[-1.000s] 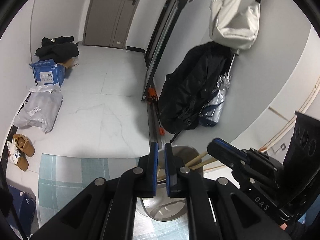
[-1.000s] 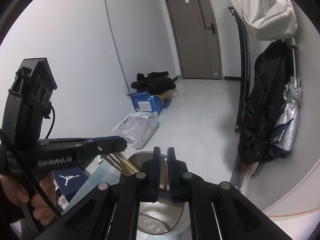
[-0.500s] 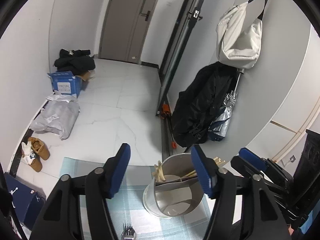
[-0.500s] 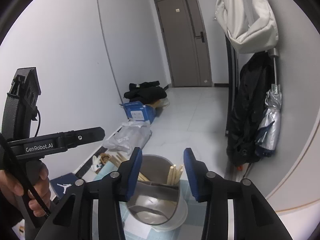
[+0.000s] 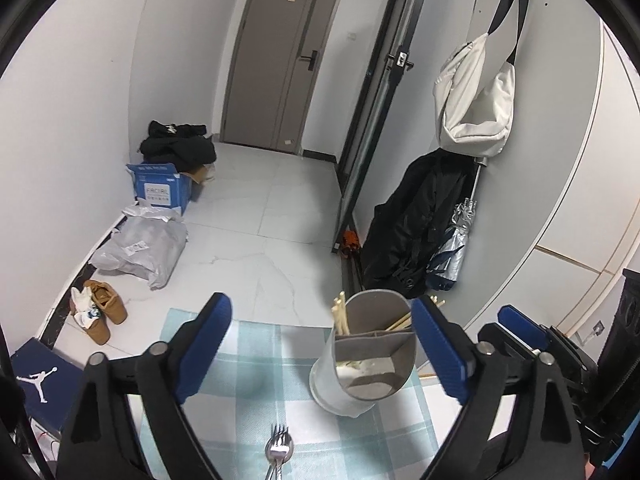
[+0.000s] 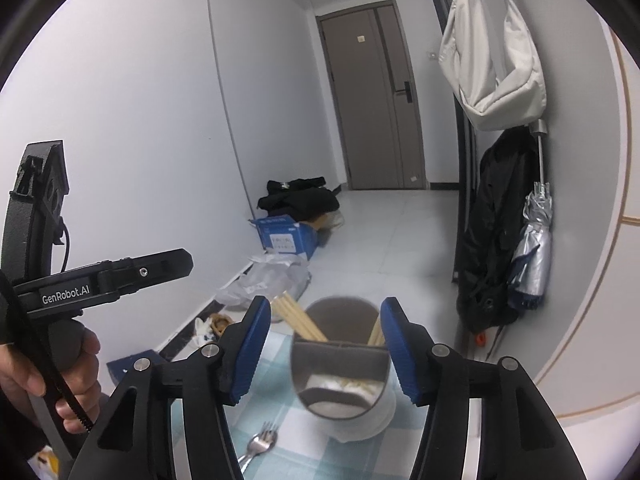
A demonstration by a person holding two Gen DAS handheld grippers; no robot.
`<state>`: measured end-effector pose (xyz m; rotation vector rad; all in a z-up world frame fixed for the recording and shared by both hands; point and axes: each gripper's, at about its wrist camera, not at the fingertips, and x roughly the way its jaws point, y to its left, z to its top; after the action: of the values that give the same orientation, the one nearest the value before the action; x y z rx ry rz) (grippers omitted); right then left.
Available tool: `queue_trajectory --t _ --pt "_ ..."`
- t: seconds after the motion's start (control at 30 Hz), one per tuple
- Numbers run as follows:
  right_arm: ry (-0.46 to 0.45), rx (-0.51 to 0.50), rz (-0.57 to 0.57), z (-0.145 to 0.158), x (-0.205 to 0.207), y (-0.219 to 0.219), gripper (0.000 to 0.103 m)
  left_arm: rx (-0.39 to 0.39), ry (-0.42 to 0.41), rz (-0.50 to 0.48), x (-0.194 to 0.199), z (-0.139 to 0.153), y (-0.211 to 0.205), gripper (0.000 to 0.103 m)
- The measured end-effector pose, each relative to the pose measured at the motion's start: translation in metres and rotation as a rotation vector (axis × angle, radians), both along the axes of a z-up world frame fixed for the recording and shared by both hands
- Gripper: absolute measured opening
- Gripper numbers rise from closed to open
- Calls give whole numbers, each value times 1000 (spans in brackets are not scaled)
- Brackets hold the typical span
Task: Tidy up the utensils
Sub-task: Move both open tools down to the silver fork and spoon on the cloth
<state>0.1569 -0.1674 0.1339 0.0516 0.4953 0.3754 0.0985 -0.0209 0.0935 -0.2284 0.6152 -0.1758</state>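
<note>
Standing near the far edge of the table (image 5: 224, 412), on its blue-and-white checked cloth, is the grey utensil holder (image 5: 366, 354) with inner dividers. Wooden chopsticks (image 5: 341, 316) lean out of its far compartments on both sides.

Left tongs (image 5: 320, 350): jaws have just been opening, now spread wide, nothing gripped. Holder sits toward the right blue pad, not touching it as far as I can tell.

Right tongs (image 6: 325, 348): jaws have also just been opening, about halfway, nothing held. Holder is framed between the pads beyond the tips, apart from both.

Fork (image 5: 279, 449) lies on the cloth nearer the near edge, tines toward the holder, handle cut off by the frame; a second utensil may sit under it, cannot tell.

A hand (image 6: 48, 380) holds the left tongs' handle in the right wrist view.
</note>
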Motion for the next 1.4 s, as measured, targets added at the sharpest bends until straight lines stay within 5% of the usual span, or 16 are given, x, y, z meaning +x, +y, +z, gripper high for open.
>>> queue_trajectory --t 0.73,1.17,1.4 --pt "41 11 35 -60 -58 23 78 43 -24 96 -48 -52 28 102" --pt "127 -20 69 -105 -60 39 78 24 86 134 -45 -101 45 102" --pt "251 -44 62 -138 -48 50 78 -22 173 163 -37 -125 69 102"
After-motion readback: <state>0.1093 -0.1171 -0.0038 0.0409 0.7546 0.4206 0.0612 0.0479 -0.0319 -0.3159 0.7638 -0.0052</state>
